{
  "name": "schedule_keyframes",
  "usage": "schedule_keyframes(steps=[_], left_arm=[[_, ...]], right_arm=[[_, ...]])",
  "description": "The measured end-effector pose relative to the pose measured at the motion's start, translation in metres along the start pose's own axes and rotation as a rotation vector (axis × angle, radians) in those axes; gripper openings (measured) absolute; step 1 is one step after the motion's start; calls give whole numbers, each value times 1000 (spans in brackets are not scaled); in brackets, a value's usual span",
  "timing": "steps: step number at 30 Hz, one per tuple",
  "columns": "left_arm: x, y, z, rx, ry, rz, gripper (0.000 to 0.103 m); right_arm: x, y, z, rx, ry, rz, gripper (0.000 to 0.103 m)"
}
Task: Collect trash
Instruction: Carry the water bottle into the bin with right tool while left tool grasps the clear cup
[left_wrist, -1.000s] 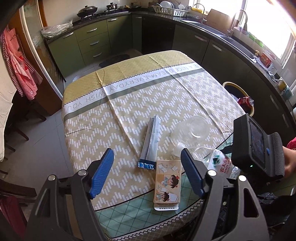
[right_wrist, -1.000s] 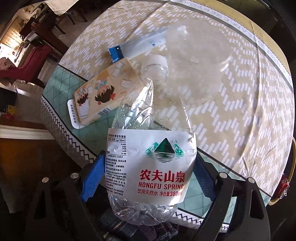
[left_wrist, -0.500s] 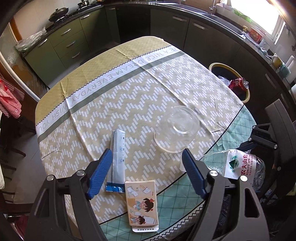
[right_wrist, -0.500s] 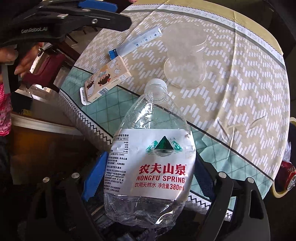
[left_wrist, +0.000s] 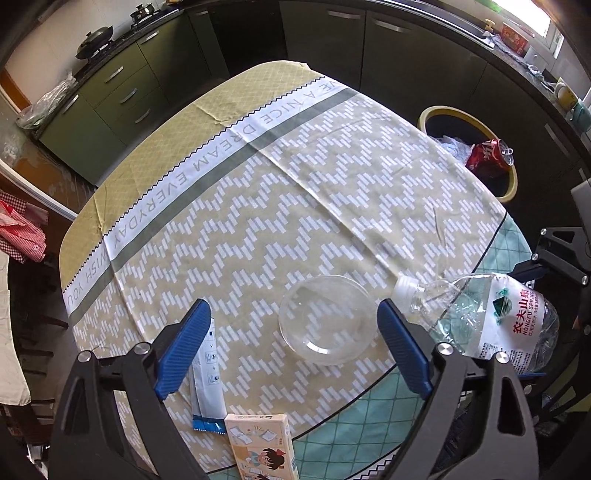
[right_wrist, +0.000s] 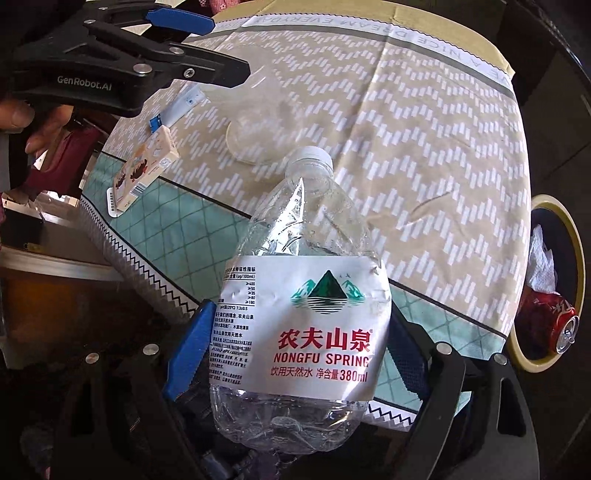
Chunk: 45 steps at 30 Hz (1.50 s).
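My right gripper (right_wrist: 295, 350) is shut on an empty clear Nongfu Spring water bottle (right_wrist: 303, 314) and holds it above the table's near right edge; the bottle also shows in the left wrist view (left_wrist: 491, 321). My left gripper (left_wrist: 291, 347) is open and empty above the table's near side. Below it lie a clear plastic bowl (left_wrist: 327, 319), a white and blue wrapper (left_wrist: 208, 384) and a small cartoon-printed box (left_wrist: 262, 443). A yellow-rimmed trash bin (left_wrist: 443, 110) stands on the floor beyond the table's right side; it also shows in the right wrist view (right_wrist: 574, 236).
The bin holds a red soda can (left_wrist: 487, 155) and crumpled white paper (right_wrist: 541, 266). The round table has a beige patterned tablecloth (left_wrist: 295, 192). Green kitchen cabinets (left_wrist: 110, 92) and a dark counter run behind. A red checked cloth (left_wrist: 22, 232) hangs at left.
My right gripper has lifted the bottle and swung it right, bringing the bin further into view. My left gripper has moved up and toward the bowl; the box slid to the frame's bottom.
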<state>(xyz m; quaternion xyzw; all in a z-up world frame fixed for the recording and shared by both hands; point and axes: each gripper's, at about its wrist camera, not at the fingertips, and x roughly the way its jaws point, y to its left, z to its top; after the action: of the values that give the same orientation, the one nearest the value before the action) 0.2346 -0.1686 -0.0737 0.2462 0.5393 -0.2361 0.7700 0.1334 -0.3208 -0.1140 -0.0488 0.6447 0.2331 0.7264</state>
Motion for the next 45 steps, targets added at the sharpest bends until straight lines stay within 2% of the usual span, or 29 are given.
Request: schedule_keyframes(steps=[4,6,9,11,18,24,28,30,35,41,43,44,45], left_arm=[[11,-10,0,32,40,-6,87],[17,-13,-1,38,58,-17,81],[23,-15,-1,34,80,-45,61],[22,-17,-2,41,73,-46,57],[8,-23,-2,76,41,-59,55],[-1,-23,-2,84,29,-65,55],[-5,-22,-4,86,18,-69,55],[-6,-22,-5,91,14,-68,55],[-7,-21,-6,92,17,-62,55],[-8,-19,-9,91,27,-55,55],[-10,-17,-8,87,24,-52,55],[-11,-16,-9,86,23,-50,55],[-12,-15,-9,84,22,-48,55]], right_arm=[[-5,-22,2,28,-20,-14,86],[-8,-34,3,46,-30,-17,86],[-11,-52,6,84,-41,-17,86],[-16,-66,7,114,-48,-3,86],[-37,-104,6,207,-85,136,86],[-63,-109,6,229,-137,180,84],[-78,-112,1,259,-169,190,73],[-85,-123,-3,291,-184,187,72],[-86,-138,-4,336,-188,211,70],[-81,-124,6,319,-194,278,67],[-79,-120,13,316,-190,308,50],[-78,-118,17,313,-182,322,50],[-77,-114,21,303,-174,297,50]])
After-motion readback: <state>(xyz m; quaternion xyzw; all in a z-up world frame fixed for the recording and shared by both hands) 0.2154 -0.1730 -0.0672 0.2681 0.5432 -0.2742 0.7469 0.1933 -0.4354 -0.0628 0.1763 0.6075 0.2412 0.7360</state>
